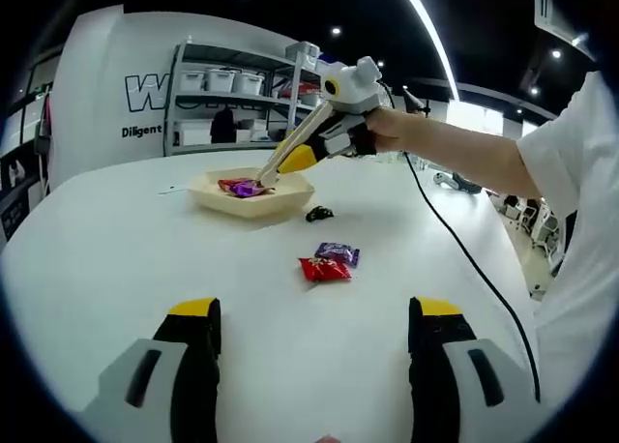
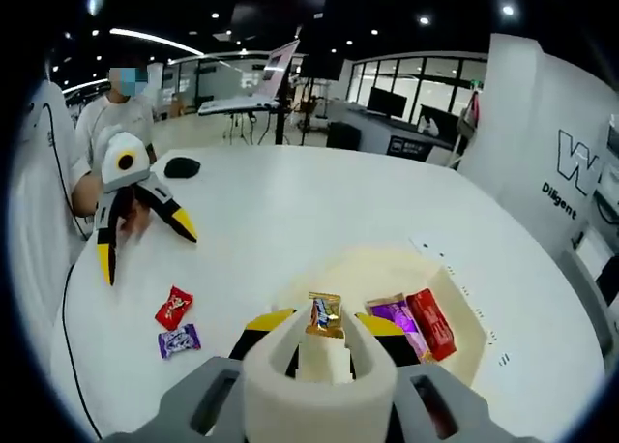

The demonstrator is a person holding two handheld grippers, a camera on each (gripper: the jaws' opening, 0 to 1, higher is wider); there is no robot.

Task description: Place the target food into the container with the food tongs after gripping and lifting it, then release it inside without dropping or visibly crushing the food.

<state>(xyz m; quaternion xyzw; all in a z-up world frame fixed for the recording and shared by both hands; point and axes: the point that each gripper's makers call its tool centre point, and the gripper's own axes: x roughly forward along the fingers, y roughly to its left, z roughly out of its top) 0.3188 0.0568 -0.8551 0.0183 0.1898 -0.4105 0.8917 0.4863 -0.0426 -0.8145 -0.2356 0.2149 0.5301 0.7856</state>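
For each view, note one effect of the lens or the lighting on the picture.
Left gripper view: the fisheye bows the white table edge and ceiling light strip. Right gripper view: the tongs loom large and soft close to the lens, while the tray looks pale under bright light.

right gripper (image 1: 274,169) is stretched out on a bare forearm, jaws angled down and squeezed onto the tongs. left gripper (image 1: 314,319) hangs back low, jaws spread wide apart, holding nothing.
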